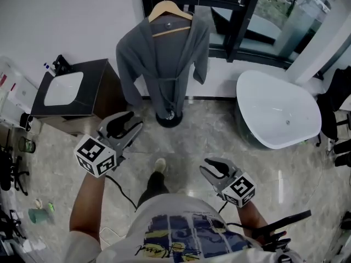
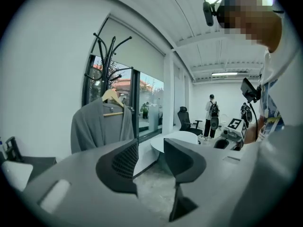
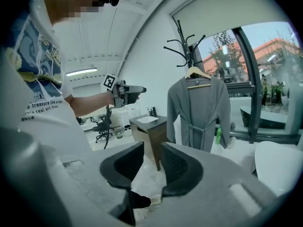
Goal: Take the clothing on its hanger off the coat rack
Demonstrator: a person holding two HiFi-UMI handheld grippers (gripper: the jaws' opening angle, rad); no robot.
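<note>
I hold the left gripper (image 1: 130, 124) out ahead on a bare, outstretched forearm. It is aimed forward at the grey robe (image 1: 164, 64), which hangs well apart from it. In the left gripper view its fingers (image 2: 118, 162) stand apart, with nothing gripped between them and nothing touched. The right gripper (image 1: 210, 167) sits lower and closer to my body, with the elbow bent, and points the same way. Its fingers (image 3: 182, 167) are also spread, and only the floor (image 1: 181, 141) shows in the gap. The robe hangs on a wooden hanger (image 1: 170, 16) hooked on the black coat rack (image 1: 169, 115). The rack stands on the marble floor, between a dark sink cabinet (image 1: 71, 89) on the left and a white bathtub (image 1: 279, 111) on the right. The robe's belt is tied at the waist.
</note>
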